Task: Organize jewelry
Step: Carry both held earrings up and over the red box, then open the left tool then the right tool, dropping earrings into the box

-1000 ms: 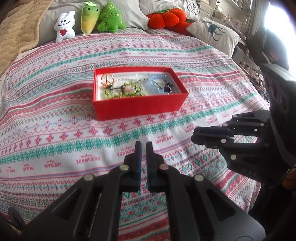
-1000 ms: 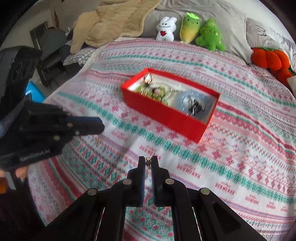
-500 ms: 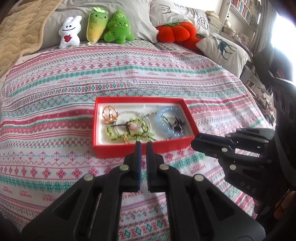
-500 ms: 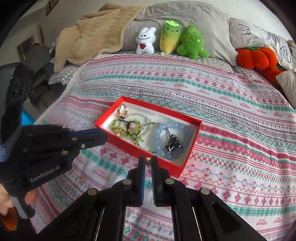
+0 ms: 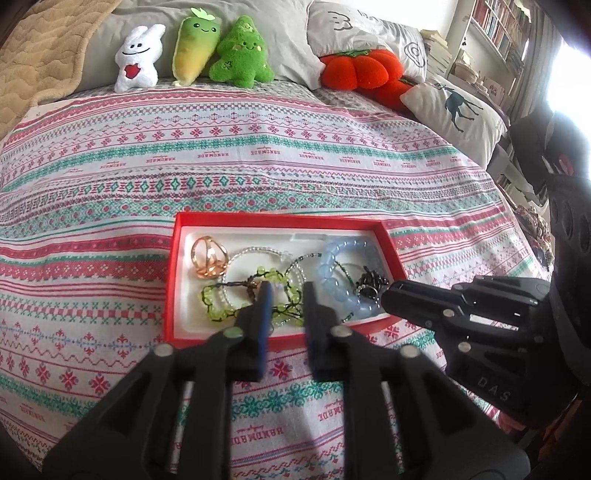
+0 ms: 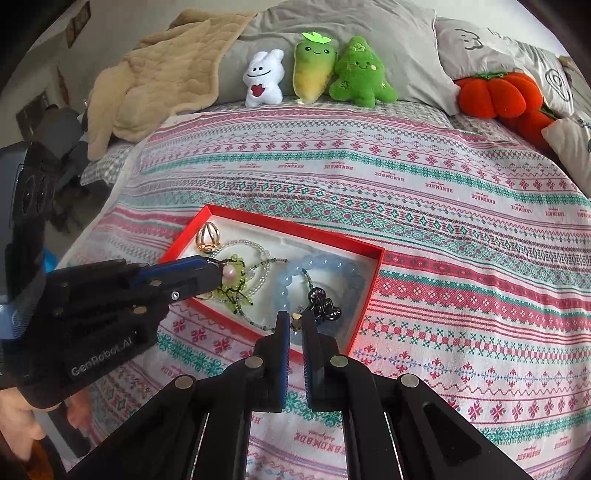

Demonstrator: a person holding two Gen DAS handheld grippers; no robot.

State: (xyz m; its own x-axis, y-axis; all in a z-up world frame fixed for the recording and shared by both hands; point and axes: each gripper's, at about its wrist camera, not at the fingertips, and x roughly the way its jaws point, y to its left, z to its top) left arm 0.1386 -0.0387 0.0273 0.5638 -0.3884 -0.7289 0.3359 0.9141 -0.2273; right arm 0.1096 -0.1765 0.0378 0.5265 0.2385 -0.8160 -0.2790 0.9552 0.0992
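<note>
A red box (image 5: 280,341) lies on the patterned bedspread. It holds a gold cage ring (image 5: 208,258), a green bead bracelet (image 5: 214,310), a pale blue bead bracelet (image 5: 328,266) and a black charm (image 5: 369,284). My left gripper (image 5: 287,295) hovers over the green bracelet (image 6: 236,264); its jaws are opening and the pads press on nothing. My right gripper (image 6: 294,319) is shut on a small gold piece (image 6: 295,316) at its tips. It hangs over the near right of the box (image 6: 369,288), beside the black charm (image 6: 325,304).
Three plush toys (image 5: 195,55) and an orange pumpkin cushion (image 5: 358,70) line the pillows at the bed's head. A beige blanket (image 6: 162,74) is heaped at the far left. A bookshelf (image 5: 495,33) stands beyond the right edge.
Both grippers have moved forward from the bare bedspread to over the red box. The left jaws were shut and now stand apart. The right stays shut on the gold piece.
</note>
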